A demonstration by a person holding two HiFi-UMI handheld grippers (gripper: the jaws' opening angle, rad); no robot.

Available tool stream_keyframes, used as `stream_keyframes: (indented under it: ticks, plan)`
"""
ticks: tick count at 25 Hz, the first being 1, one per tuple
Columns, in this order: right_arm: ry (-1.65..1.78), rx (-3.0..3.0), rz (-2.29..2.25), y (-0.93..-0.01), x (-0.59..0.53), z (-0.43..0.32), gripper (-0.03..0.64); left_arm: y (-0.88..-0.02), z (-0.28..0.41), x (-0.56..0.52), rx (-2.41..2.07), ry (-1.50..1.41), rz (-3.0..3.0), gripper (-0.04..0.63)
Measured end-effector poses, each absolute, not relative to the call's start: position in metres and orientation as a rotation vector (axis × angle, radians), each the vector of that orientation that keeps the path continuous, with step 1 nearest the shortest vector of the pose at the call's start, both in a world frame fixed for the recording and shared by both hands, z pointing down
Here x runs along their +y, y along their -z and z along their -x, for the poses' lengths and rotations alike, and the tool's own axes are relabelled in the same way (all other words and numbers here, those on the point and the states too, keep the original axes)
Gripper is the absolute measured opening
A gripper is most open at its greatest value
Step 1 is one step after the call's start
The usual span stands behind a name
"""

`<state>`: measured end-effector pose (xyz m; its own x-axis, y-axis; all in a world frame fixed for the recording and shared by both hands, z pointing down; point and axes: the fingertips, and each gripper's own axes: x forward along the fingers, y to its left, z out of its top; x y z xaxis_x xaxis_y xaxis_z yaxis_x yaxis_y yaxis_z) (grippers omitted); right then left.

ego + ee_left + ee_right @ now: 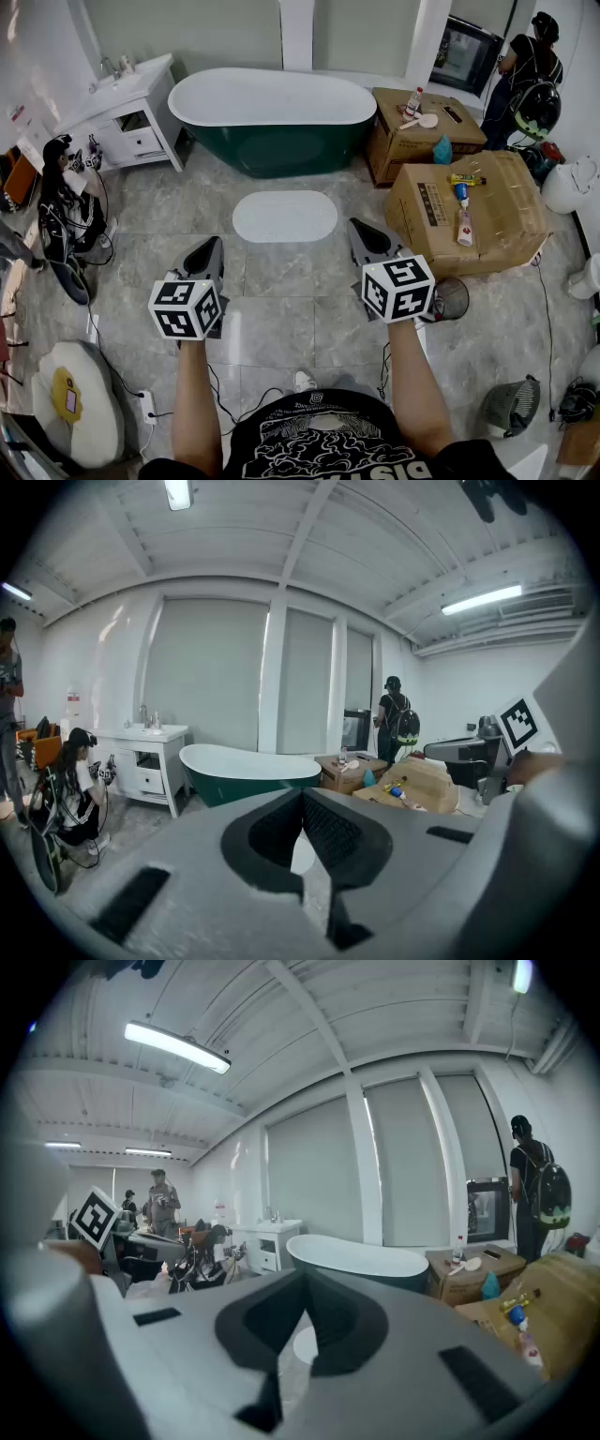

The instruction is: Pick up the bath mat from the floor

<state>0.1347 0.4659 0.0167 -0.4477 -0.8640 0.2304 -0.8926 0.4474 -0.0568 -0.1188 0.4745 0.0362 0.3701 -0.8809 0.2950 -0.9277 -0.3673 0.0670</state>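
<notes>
Holding my left gripper (212, 246) and right gripper (360, 230) above the floor (281, 314), both jaws together, empty; mat (284, 216) is lying ahead, untouched.

bathroom set with grey tiled floor (281, 309)
a green bathtub (272, 122) is placed before shaded windows (211, 667); a white vanity (127, 112) is set beside it.

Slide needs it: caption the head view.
Left claw and right claw, shut and empty, short of the white bath mat.
</notes>
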Motion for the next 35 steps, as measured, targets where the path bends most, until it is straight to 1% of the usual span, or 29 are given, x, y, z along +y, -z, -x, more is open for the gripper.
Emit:
stream_keyframes:
  ticks: [6,7,8,13,24,29,35]
  plan:
    - [-0.228,-2.503,-1.560,-0.020,0.464,-0.129,0.005,-0.040,0.116,0.471,-1.610,-0.315,-2.434,0.011]
    - [-0.226,-2.496,-1.566,-0.021,0.463,-0.129,0.005,-0.041,0.117,0.469,-1.616,-0.313,-2.434,0.015]
    - [-0.227,-2.490,-1.569,-0.022,0.461,-0.128,0.005,-0.041,0.118,0.467,-1.618,-0.308,-2.433,0.034]
    - [-0.242,-2.480,-1.576,-0.027,0.453,-0.131,0.034,-0.044,0.123,0.457,-1.622,-0.288,-2.420,0.048]
    - [-0.278,-2.472,-1.576,-0.043,0.404,-0.135,0.141,-0.056,0.135,0.404,-1.658,-0.264,-2.373,0.163]
    - [-0.293,-2.455,-1.579,-0.053,0.361,-0.143,0.172,-0.067,0.137,0.362,-1.665,-0.282,-2.343,0.216]
    - [-0.322,-2.451,-1.566,-0.063,0.289,-0.160,0.216,-0.072,0.133,0.295,-1.691,-0.292,-2.319,0.258]
